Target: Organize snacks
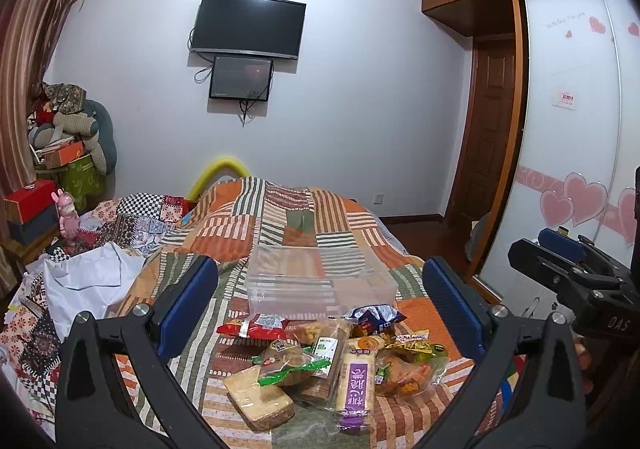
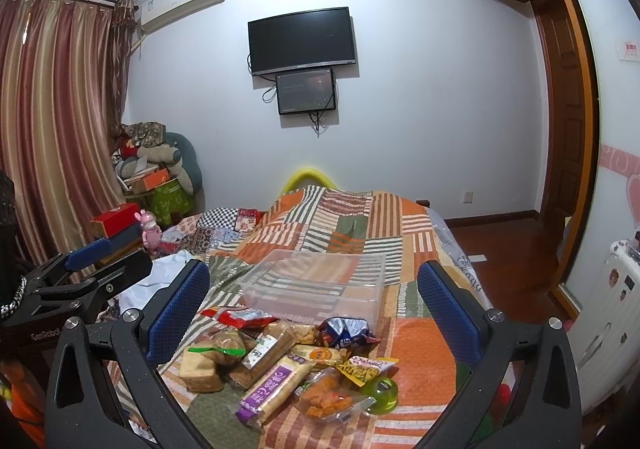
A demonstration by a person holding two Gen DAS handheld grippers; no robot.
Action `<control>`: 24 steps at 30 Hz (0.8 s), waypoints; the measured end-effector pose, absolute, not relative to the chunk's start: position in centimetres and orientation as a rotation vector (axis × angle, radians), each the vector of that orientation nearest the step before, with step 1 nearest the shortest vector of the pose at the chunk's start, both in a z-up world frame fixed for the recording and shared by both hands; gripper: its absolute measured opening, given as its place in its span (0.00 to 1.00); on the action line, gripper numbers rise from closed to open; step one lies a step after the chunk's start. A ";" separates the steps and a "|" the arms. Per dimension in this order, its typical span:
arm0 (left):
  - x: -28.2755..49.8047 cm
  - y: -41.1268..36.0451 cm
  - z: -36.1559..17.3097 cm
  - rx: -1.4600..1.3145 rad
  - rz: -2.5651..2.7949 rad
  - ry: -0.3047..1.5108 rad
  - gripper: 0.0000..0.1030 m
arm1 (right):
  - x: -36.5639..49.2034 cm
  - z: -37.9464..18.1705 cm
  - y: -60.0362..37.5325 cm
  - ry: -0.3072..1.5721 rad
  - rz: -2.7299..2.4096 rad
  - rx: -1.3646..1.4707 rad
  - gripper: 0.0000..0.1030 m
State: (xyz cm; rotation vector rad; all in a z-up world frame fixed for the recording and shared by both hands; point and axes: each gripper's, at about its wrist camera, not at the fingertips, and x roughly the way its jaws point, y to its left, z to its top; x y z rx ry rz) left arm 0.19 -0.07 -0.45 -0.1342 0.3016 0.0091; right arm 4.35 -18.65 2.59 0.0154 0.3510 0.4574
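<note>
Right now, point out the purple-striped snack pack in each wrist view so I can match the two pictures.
Left wrist view: the purple-striped snack pack lies low and just right of centre, standing almost upright in the picture at the near edge of the snack pile.
Right wrist view: it lies low and left of centre, slanting up to the right.
Shared landmark: the clear plastic bin on the quilt just beyond the pile.

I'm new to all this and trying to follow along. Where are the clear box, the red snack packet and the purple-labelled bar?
clear box (image 1: 320,291), left wrist view, front wall.
red snack packet (image 1: 256,327), left wrist view, packet's middle.
purple-labelled bar (image 2: 272,389), right wrist view, middle of wrapper.
</note>
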 end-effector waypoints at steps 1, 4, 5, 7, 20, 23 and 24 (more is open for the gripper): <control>0.2 -0.1 -0.5 -0.137 0.006 0.305 1.00 | 4.3 2.6 -18.7 0.350 0.458 0.017 1.00; 0.3 -0.1 -0.6 -0.144 0.001 0.312 1.00 | 4.3 2.6 -18.7 0.350 0.456 0.019 1.00; 0.4 -0.1 -0.6 -0.143 0.000 0.313 1.00 | 4.3 2.6 -18.7 0.351 0.457 0.020 1.00; 0.3 -0.2 -0.6 -0.140 0.000 0.312 1.00 | 4.3 2.6 -18.7 0.354 0.458 0.022 1.00; 0.3 -0.4 -0.5 -0.141 -0.003 0.310 1.00 | 4.5 2.5 -18.8 0.359 0.462 0.024 1.00; 0.2 -0.3 -0.4 -0.145 -0.001 0.311 1.00 | 4.5 2.5 -18.8 0.360 0.461 0.024 1.00; 0.2 -0.2 -0.4 -0.146 0.000 0.311 1.00 | 4.5 2.5 -18.8 0.360 0.461 0.024 1.00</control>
